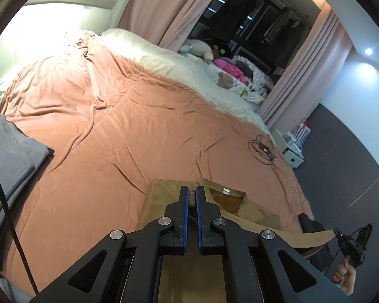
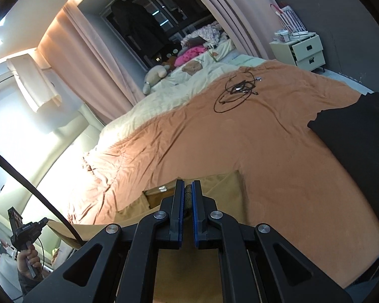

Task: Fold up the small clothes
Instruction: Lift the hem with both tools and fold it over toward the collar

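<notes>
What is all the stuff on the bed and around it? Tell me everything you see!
tan cloth garment: one, tan, near bed edge, held by both grippers
orange quilted blanket: one, orange, covering bed
cream bedding: one, cream, far side
grey folded cloth: one, grey, bed's left
black folded cloth: one, black, bed's right
black coiled cable: one, black, on blanket
plush toys: several, by window
cream bedside drawers: one, cream, by wall
left hand-held gripper: shut on garment
right hand-held gripper: shut on garment
</notes>
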{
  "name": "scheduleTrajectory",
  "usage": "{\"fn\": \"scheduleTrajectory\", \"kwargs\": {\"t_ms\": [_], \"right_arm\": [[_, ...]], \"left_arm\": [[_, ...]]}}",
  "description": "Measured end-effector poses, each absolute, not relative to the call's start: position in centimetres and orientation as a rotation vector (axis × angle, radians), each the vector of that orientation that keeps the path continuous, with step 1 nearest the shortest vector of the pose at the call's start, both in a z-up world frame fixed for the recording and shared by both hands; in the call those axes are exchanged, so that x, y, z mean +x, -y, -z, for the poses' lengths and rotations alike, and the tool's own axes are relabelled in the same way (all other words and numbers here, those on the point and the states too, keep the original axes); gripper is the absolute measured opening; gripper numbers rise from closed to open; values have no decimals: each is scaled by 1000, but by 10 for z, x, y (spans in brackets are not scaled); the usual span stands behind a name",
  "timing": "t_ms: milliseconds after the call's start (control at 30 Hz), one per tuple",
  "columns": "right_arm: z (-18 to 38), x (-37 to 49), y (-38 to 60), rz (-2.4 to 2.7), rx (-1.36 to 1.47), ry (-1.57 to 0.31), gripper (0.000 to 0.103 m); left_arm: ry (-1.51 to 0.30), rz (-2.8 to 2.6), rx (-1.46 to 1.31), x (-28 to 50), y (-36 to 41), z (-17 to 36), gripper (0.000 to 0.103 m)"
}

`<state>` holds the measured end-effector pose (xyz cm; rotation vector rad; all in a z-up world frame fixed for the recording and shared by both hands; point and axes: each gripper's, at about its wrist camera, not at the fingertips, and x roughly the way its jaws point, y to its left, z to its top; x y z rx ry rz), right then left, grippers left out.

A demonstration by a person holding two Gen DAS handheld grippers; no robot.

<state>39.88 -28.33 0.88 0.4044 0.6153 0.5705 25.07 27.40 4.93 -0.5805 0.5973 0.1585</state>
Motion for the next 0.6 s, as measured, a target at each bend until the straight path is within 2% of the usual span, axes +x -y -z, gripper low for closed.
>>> {"fn": "scheduleTrajectory", "kwargs": {"t_ms": [267,600], "right_arm": [[-10,454,256,-539,390,-669,2],[5,519,217,-485,355,-769,2]], "left_arm": [[-673,-194,-587,312,-290,-23,5],[-787,-249,-619,379,-317,37,5]]}}
